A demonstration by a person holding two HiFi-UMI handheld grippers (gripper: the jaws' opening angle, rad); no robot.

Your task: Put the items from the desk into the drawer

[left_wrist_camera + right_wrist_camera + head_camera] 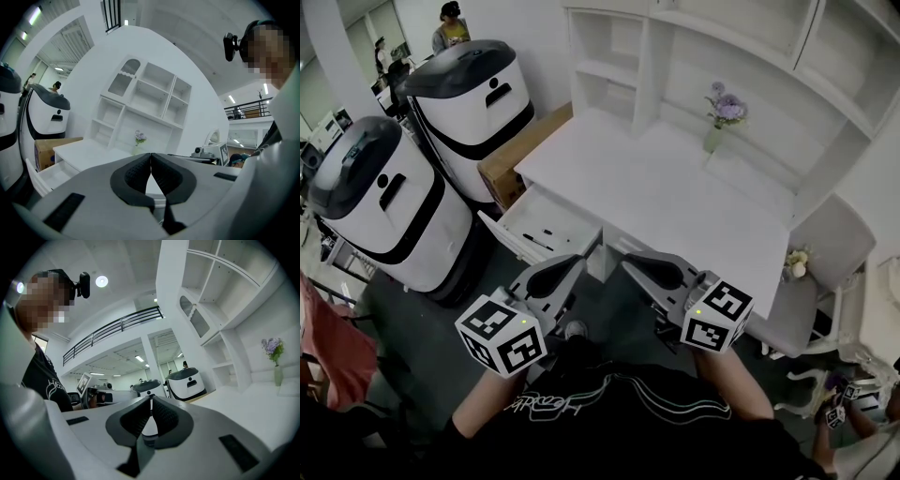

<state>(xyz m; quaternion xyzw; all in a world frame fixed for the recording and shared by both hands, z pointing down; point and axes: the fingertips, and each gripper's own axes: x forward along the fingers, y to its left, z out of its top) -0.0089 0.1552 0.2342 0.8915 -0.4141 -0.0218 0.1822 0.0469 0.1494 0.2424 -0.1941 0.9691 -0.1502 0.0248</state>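
Left gripper and right gripper were both pinched fully closed and empty. Only item seen on the desk was the flower vase, at 1 o'clock. It looked light, fragile and top-heavy, so grip the body low. Drawer stood open at 10 o'clock.

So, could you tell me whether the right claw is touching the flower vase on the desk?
Apart. The head view shows the right claw shut at the near edge of the desk, with a stretch of bare desktop between it and the flower vase.
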